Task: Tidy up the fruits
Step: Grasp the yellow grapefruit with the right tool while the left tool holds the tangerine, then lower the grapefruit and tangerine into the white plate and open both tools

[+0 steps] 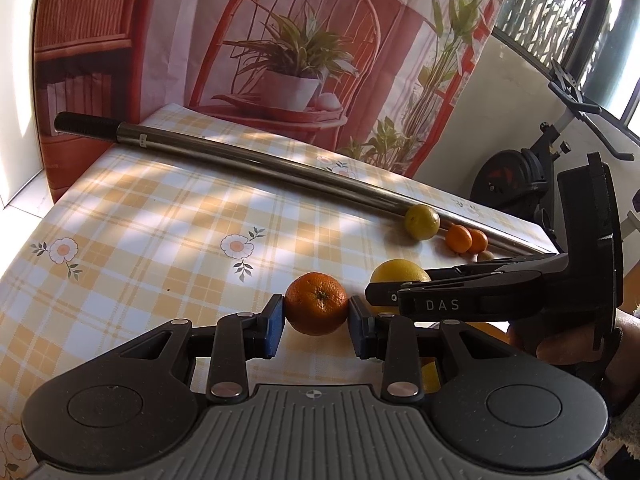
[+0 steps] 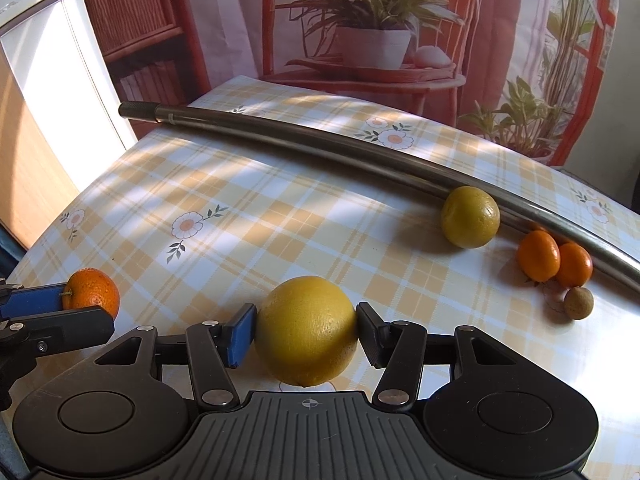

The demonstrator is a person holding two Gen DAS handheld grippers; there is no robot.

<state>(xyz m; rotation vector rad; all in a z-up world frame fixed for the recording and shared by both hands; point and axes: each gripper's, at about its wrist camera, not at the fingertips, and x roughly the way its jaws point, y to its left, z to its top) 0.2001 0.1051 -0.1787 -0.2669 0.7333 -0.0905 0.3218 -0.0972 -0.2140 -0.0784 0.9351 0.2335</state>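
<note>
Risk begins nearest: the right gripper [image 2: 306, 330] pinches a big yellow fruit [image 2: 306, 330] only at its widest sides, so a round, heavy thing could roll out of the pads if tilted. Just left of it the left gripper [image 1: 317, 312] pinches an orange [image 1: 317, 303], and the tools sit close enough to knock together. Beyond the yellow fruit, near the pole [image 2: 360, 148], lie a green-yellow fruit [image 2: 471, 217], two small oranges [image 2: 554, 258] and a brown ball [image 2: 579, 303]; a bump on that pole or a careless set-down could scatter them along the cloth [image 2: 248, 216].
</note>
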